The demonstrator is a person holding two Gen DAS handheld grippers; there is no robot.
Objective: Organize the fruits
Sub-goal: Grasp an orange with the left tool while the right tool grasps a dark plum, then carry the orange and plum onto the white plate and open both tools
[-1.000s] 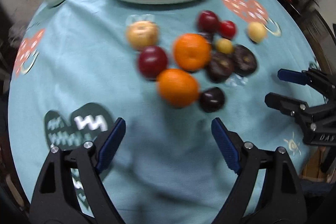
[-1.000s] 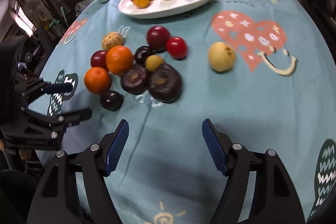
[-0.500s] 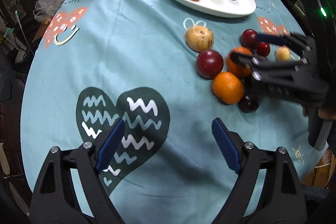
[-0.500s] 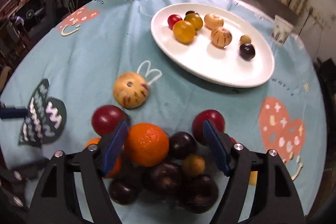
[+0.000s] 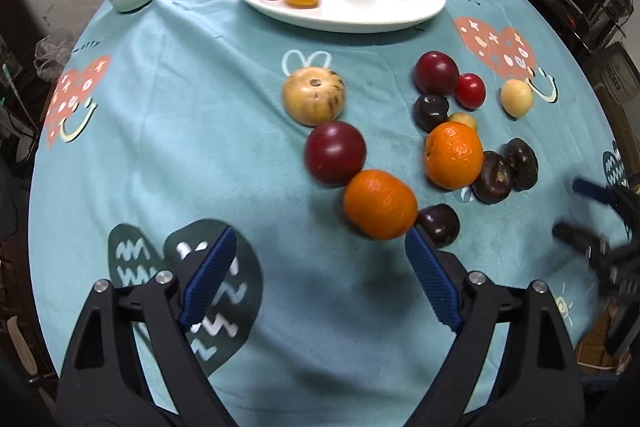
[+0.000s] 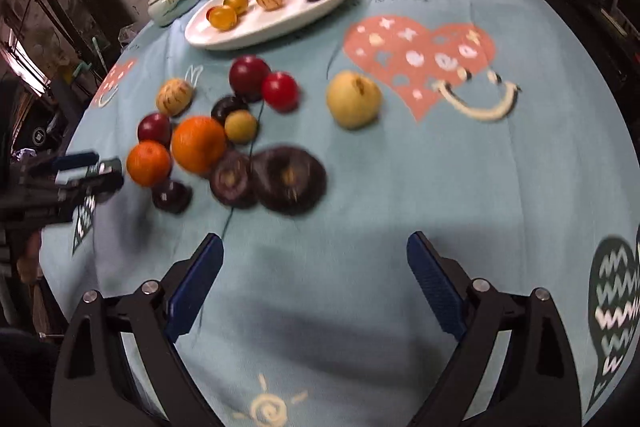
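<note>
Both grippers hang empty over the table (image 5: 168,115): the left gripper (image 5: 318,263) is spread wide with nothing between its pads, and the right gripper (image 6: 316,273) has just been opening, its jaws now released and bare cloth between them. The loose fruit lies in a tight cluster on the near side of the white plate (image 5: 400,15), which already carries several small fruits. The chief risk I judge is crowding. The near orange (image 5: 379,203) touches the dark red plum (image 5: 335,152) and a small dark plum (image 5: 438,225), so a gripper closing on any one of them could nudge its neighbours, and round fruit on a cloth rolls readily. The second orange (image 5: 453,155), nearer the plate, leans against two dark flat fruits (image 6: 288,179) and a small yellow one (image 6: 240,125); pulling it out may set those moving. The yellow fruit (image 6: 353,99) stands apart from the cluster, beside the pink heart print, and looks the safest pick. Both grippers also face the same pile from opposite sides, so reaching together could make them collide. Both views are blurred, which suggests fast motion; a hasty close may pinch off-centre and squirt a smooth fruit away, or bruise soft skin.
</note>
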